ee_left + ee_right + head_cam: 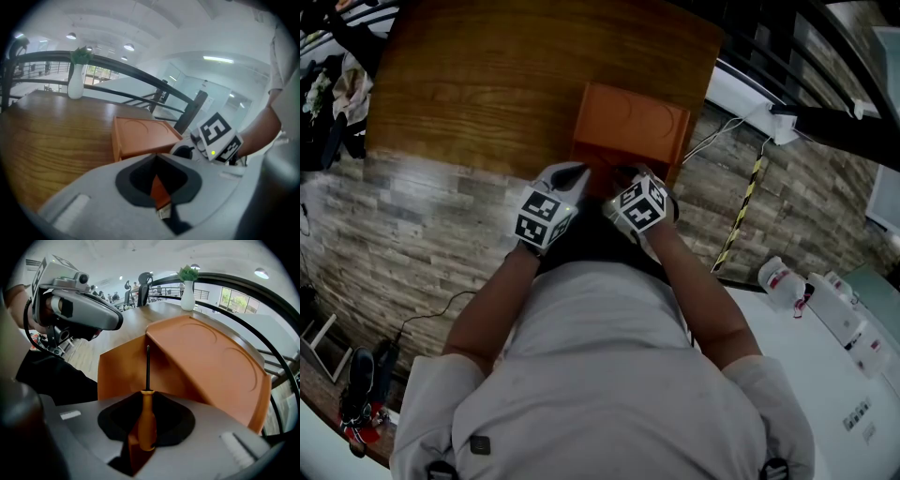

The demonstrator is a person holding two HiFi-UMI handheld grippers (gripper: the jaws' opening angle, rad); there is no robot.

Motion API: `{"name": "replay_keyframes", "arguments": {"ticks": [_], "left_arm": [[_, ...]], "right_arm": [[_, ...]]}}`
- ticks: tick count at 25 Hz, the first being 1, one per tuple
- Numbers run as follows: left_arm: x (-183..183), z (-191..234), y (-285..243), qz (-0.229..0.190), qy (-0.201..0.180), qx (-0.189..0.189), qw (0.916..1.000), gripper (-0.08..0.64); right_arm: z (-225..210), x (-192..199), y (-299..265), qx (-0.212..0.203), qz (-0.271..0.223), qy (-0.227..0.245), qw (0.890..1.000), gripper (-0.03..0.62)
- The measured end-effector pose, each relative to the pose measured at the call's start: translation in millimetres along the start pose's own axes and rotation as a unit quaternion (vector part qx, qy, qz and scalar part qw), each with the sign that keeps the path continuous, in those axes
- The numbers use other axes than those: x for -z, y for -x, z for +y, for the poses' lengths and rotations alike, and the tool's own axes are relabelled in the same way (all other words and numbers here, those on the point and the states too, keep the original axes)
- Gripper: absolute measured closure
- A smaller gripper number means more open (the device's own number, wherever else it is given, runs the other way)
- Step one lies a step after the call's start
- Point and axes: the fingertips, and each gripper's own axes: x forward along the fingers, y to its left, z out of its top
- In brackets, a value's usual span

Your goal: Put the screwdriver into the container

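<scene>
Presently, the right gripper [148, 398] is clenched on the screwdriver [147, 423]. Its pads bear on the orange-yellow handle, and the dark shaft stands out past the jaw tips. The tool's long axis lies along the gripper's own line, tip leading.

Straight ahead of that tip, and lower, stands the orange container [211, 366] on the wooden table [487, 84]. In the right gripper view the tip falls where the container's embossed top meets its near side panel. The tip looks close to that edge, but contact cannot be confirmed. No opening is plainly visible from this angle.

The left gripper [157, 164] sits just beside the right one at the container's near edge. Its jaws are drawn close on a thin orange sliver, by colour judged to be part of the container, possibly a flap held aside.

Judgement: the right hand carries the tool and is the one placed to deliver it. The coming move depends on keeping the shaft in line with whatever gap lies behind that near edge.
</scene>
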Motion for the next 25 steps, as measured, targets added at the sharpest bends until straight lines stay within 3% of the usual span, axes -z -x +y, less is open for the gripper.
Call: {"name": "replay_keyframes", "arguments": {"ticks": [25], "left_arm": [[0.8,7.2,-5.1,0.009,0.008,0.003,0.9999,0.557]], "right_arm": [[-2.4,0.4,-19.8,0.001,0.018,0.0,1.0,0.505]]}}
